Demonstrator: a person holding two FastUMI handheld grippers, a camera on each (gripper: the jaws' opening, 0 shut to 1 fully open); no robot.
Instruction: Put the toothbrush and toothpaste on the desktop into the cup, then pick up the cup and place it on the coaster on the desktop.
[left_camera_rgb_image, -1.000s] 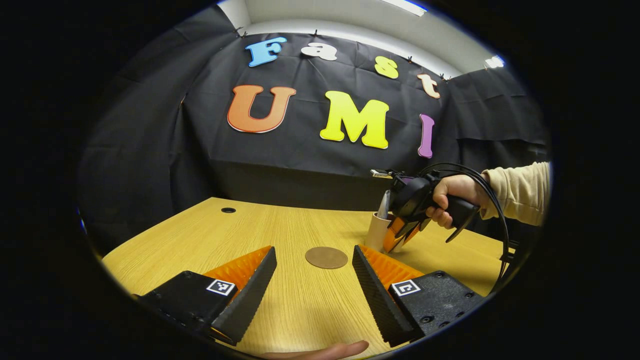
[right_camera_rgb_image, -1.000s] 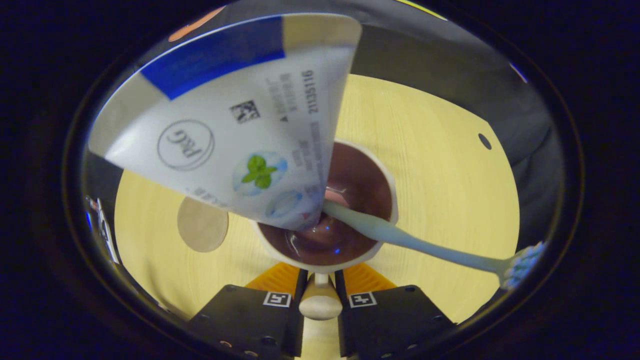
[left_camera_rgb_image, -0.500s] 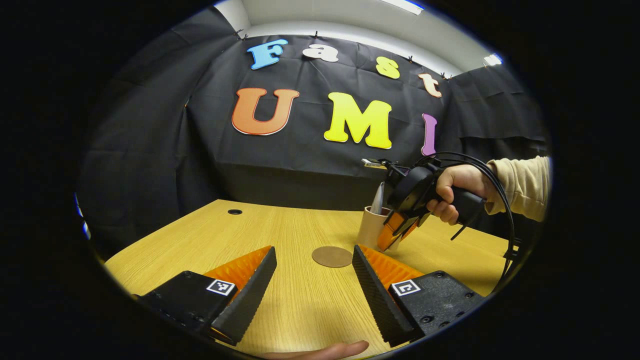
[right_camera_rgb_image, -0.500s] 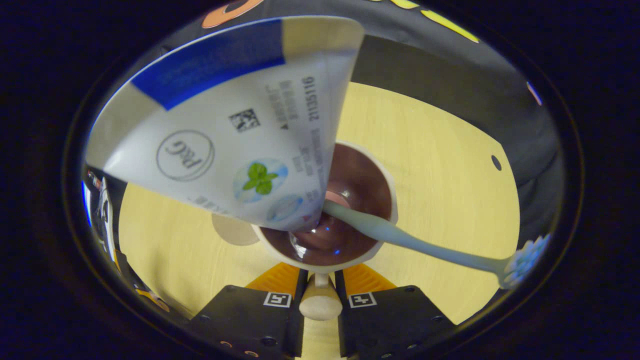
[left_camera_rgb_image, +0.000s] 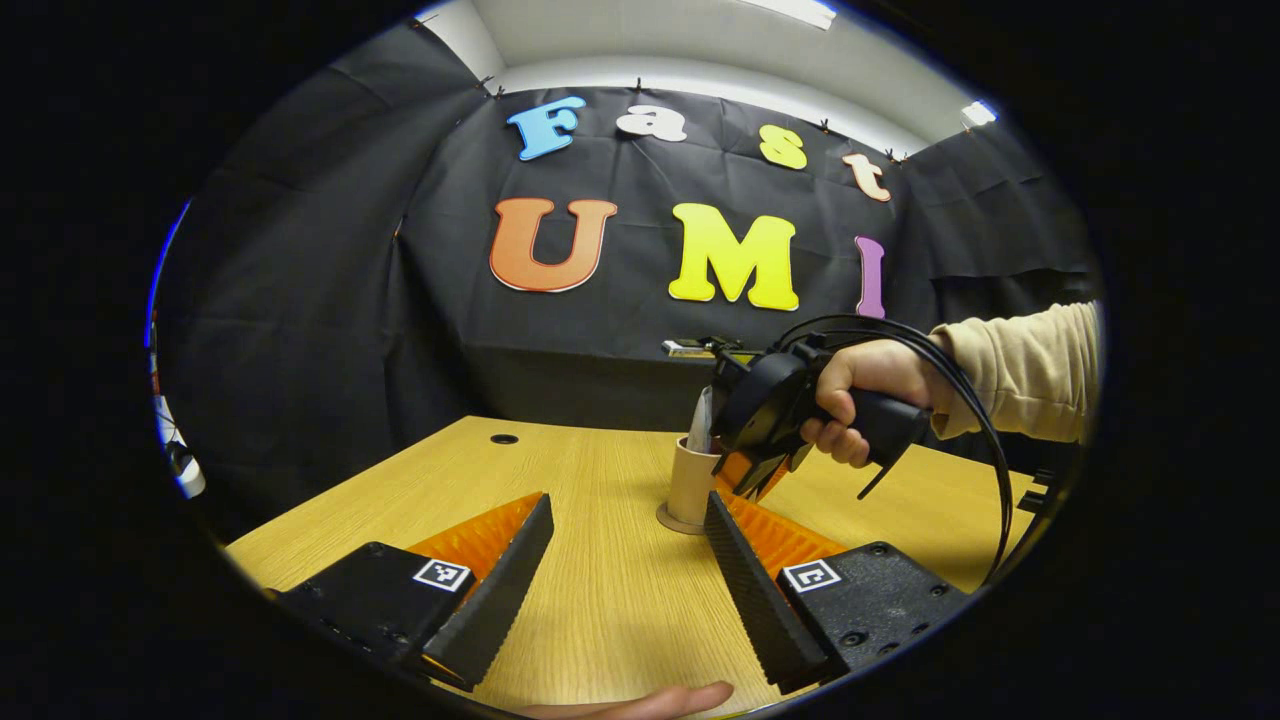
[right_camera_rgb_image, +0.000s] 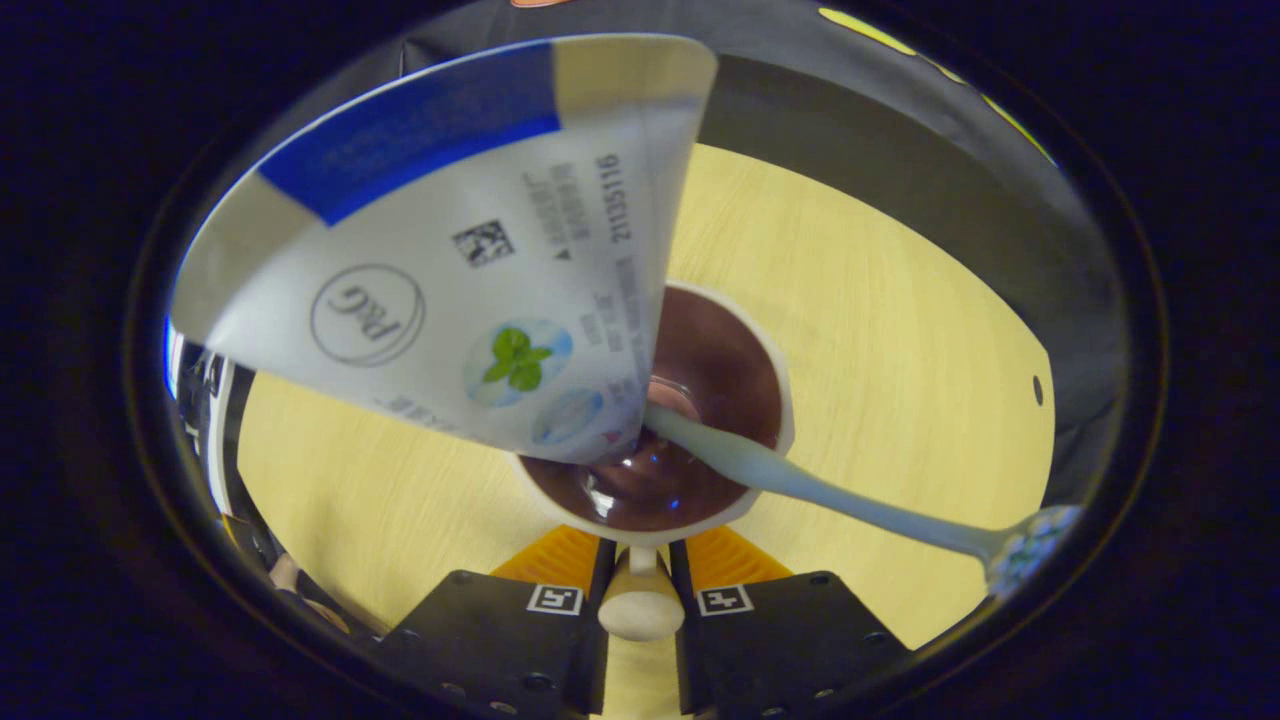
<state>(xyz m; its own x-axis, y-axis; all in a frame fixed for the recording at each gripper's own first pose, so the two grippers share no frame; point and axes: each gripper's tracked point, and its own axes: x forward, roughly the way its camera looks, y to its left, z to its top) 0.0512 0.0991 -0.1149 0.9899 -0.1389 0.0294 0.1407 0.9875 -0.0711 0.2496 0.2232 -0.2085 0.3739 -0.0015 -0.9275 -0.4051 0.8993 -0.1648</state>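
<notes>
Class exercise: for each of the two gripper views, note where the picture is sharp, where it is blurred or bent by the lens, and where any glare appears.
Left gripper view: evenly lit, the desktop sharp, its far edge bowed by the fisheye.
Right gripper view: the toothpaste looms large and stretched, the toothbrush head smears at the rim, and small glints sit inside the cup.

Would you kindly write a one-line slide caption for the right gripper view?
Right gripper clamps the cup handle; toothpaste and toothbrush stand inside.
</notes>
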